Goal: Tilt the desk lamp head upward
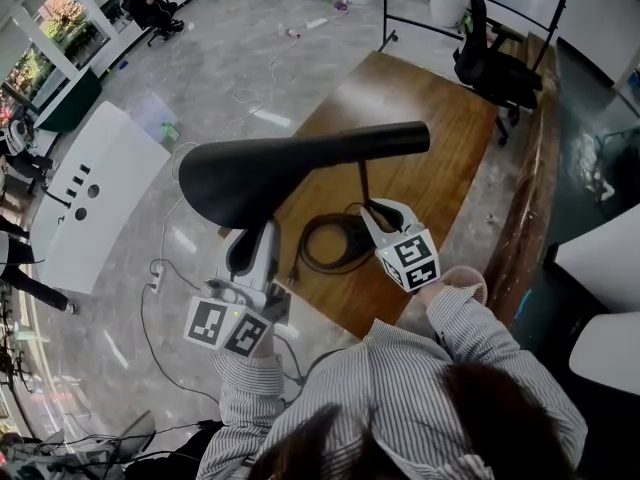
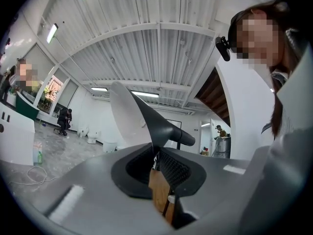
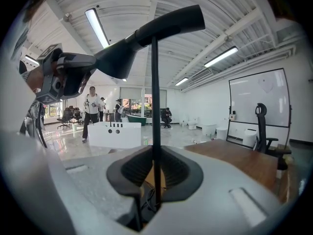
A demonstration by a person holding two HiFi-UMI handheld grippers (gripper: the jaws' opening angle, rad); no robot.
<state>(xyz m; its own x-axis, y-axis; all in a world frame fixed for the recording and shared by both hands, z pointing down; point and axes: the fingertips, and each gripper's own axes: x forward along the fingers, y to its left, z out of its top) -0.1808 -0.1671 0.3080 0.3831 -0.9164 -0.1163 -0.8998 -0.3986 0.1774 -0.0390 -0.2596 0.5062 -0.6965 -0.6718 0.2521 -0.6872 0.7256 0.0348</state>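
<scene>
Head view, one lamp (image 1: 340, 153), left claw (image 2: 156, 156) pinching shade (image 1: 255, 178), right claw (image 3: 154, 166) gripping stem (image 3: 155, 106)

Lamp head (image 1: 270, 173) in smooth matt black, thin dark stem (image 3: 155, 106), table (image 1: 430, 118) of brown wood, grained and softly glossy, floor (image 1: 230, 58) of glossy pale stone-like tiles, left gripper (image 2: 156, 163) in matt grey plastic, pads (image 2: 175, 169) black and finely ribbed, sleeve (image 1: 465, 323) of striped cloth

obstacles: lamp head (image 1: 270, 173), stem (image 1: 364, 182), cable coil (image 1: 328, 244) | free: far desk end (image 1: 430, 98)
</scene>
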